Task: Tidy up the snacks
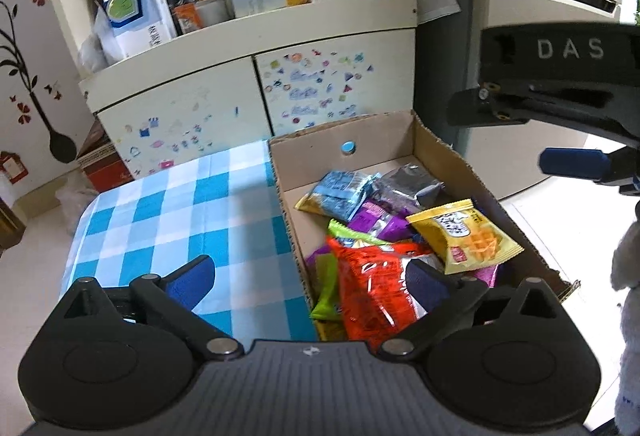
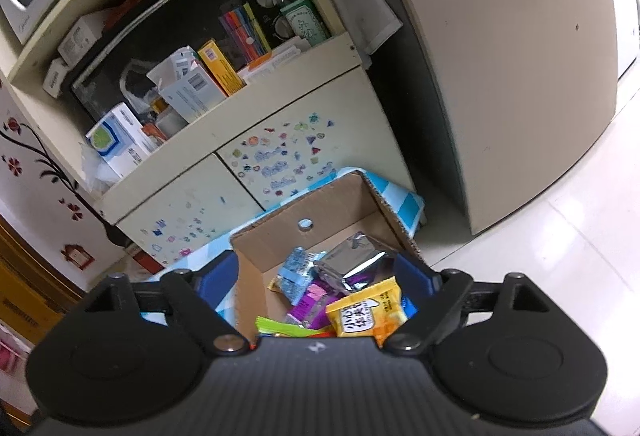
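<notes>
The left gripper (image 1: 308,278) sits at the bottom of the left wrist view with its 2 blue fingers (image 1: 192,280) spread wide and grasping nothing; one finger hangs over the blue checked tablecloth (image 1: 168,211), the other over the snacks. The cardboard box (image 1: 440,147) stands on the cloth at center right of the frame and holds a loose heap of packets: a red-orange packet (image 1: 372,284) nearest the camera, a yellow packet (image 1: 464,236) to its right, a light blue packet (image 1: 340,191) and a silver packet (image 1: 408,183) toward the far wall. The right gripper (image 2: 326,282), also released and wide, hovers above the same box in the lower middle of the right wrist view. A cream cabinet (image 1: 256,83) with stickers stands behind.
</notes>
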{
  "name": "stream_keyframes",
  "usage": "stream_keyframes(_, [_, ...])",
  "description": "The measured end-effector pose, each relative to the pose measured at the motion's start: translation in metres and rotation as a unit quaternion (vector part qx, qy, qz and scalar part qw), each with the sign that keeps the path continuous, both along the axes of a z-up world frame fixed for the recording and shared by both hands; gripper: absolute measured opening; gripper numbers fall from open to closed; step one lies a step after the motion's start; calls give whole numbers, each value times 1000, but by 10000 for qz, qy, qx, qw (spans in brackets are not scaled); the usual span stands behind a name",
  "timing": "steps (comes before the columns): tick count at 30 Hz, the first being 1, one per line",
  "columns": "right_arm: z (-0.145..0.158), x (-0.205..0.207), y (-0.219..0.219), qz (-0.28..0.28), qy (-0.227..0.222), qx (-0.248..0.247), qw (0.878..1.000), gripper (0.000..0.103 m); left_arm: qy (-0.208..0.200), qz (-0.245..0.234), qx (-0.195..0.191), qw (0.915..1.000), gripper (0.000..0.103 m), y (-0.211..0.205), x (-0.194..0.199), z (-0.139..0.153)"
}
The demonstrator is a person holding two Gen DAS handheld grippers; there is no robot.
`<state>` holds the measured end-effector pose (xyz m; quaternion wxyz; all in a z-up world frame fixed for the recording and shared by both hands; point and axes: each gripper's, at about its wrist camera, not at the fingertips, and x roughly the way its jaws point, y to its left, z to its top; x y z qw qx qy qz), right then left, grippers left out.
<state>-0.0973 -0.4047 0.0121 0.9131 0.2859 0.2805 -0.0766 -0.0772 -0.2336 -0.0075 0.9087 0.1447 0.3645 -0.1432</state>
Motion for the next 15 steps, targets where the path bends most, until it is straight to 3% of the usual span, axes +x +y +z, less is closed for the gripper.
stream_keyframes(4, [0,3,6,-125,189,-404,9989,88,96,90,25,9999,103,4,0,0])
stream_keyframes(7, [-2,4,8,-217,328,-609,9974,94,144,137,62,9998,103,6,-1,-1])
stream_keyframes(15, [-4,5,10,-378,526,-986,9930,95,181,302,166,9992,103,11,-2,-3])
